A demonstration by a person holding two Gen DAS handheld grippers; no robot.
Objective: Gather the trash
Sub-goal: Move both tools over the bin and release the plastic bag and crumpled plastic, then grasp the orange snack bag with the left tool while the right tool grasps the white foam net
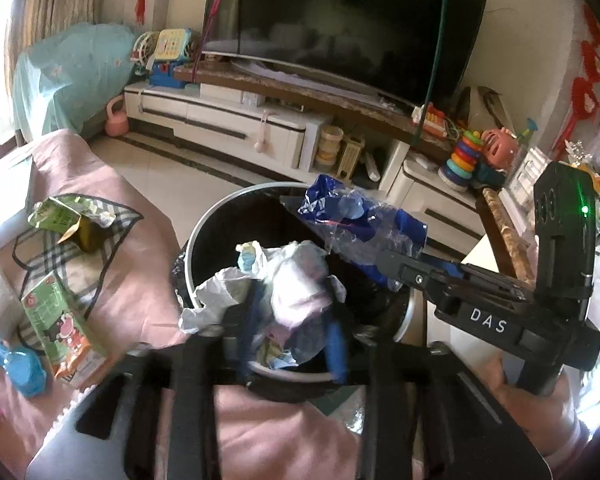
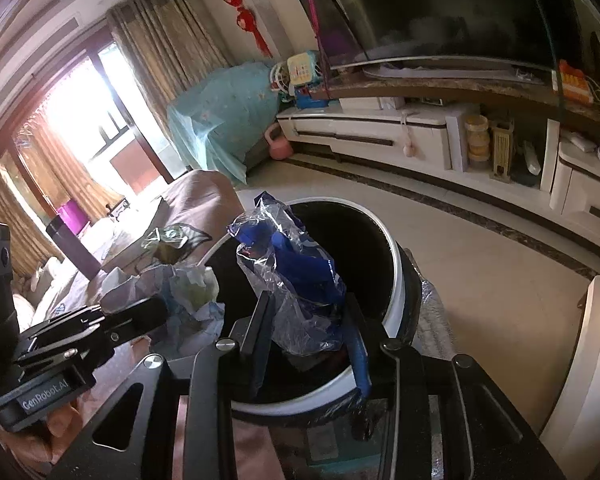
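Both grippers over the trash bin, which sits against the edge of a pink-covered surface. Left gripper: jaws partly spread with a crumpled white wrapper wad between them, above the near rim; can't tell if the pads press on it. Right gripper: jaws pinching a blue and clear plastic bag, held over the bin mouth. More trash lies on the pink cover left of the bin: a green carton, a crushed green pack on a checked cloth, a blue toy-like piece near the left edge.
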